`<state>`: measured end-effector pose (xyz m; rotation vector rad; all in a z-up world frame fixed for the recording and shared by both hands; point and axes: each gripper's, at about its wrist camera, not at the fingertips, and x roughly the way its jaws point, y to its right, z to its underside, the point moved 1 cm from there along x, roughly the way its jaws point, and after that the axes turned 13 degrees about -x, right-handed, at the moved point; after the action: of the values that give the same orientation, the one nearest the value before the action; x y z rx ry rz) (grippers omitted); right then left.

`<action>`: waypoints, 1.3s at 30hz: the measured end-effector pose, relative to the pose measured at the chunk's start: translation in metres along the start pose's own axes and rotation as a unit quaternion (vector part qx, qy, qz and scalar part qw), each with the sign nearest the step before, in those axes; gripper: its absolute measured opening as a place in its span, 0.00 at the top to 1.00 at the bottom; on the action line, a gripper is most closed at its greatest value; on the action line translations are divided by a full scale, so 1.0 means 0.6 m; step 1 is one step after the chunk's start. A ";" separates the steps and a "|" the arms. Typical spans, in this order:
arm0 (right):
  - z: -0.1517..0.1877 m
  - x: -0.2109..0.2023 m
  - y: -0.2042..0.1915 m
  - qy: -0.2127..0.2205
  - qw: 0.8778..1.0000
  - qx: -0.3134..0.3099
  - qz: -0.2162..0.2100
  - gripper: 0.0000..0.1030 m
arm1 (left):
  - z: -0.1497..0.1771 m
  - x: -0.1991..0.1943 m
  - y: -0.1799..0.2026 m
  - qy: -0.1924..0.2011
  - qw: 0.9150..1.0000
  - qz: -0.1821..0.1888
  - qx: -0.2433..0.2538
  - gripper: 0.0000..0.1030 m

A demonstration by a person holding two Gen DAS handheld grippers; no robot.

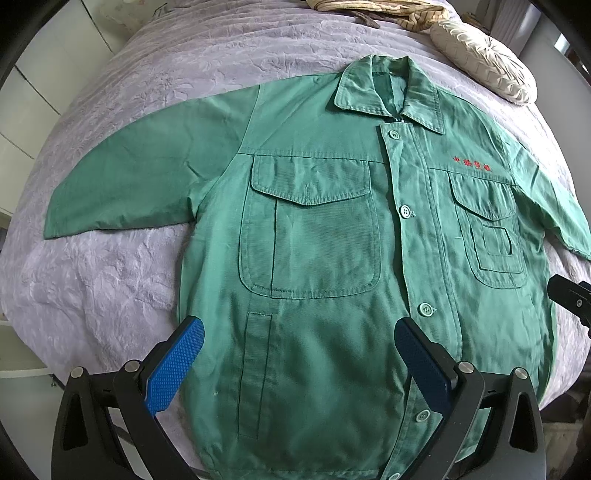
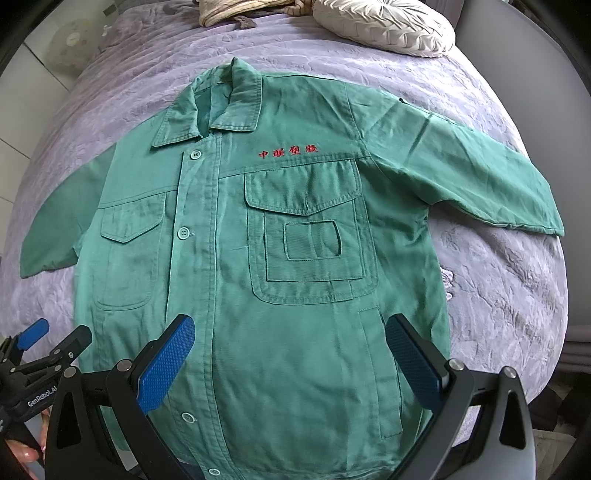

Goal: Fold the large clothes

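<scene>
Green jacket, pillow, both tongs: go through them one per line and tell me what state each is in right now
green jacket: spread flat, front up, buttoned, both sleeves out, unfolded
collar: turned down
chest pocket flaps: closed
left tongs: open, over the jacket's lower part, holding nothing
right tongs: open, over the jacket's lower part, holding nothing
cream pillow: lying on the purple bedspread, beyond the collar

Both views are taken from above the hem end of the green jacket (image 1: pixel 332 258), facing its collar from close range; the left view is set over its left half, the right view over its right; the buttoned front is shared
</scene>
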<state>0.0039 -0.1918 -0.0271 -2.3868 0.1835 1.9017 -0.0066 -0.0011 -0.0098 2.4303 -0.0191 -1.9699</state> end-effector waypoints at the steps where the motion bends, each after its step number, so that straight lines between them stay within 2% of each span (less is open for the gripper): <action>1: 0.000 0.000 0.000 0.000 1.000 0.000 0.000 0.00 | 0.000 0.000 0.000 0.000 1.000 0.000 -0.001 0.00; 39: -0.009 -0.005 -0.020 0.005 1.000 -0.013 0.012 0.00 | 0.003 0.001 -0.009 -0.004 1.000 0.020 0.005 0.00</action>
<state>0.0104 -0.1804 -0.0232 -2.4211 0.1895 1.9142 -0.0081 0.0044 -0.0107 2.4075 -0.0767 -1.9685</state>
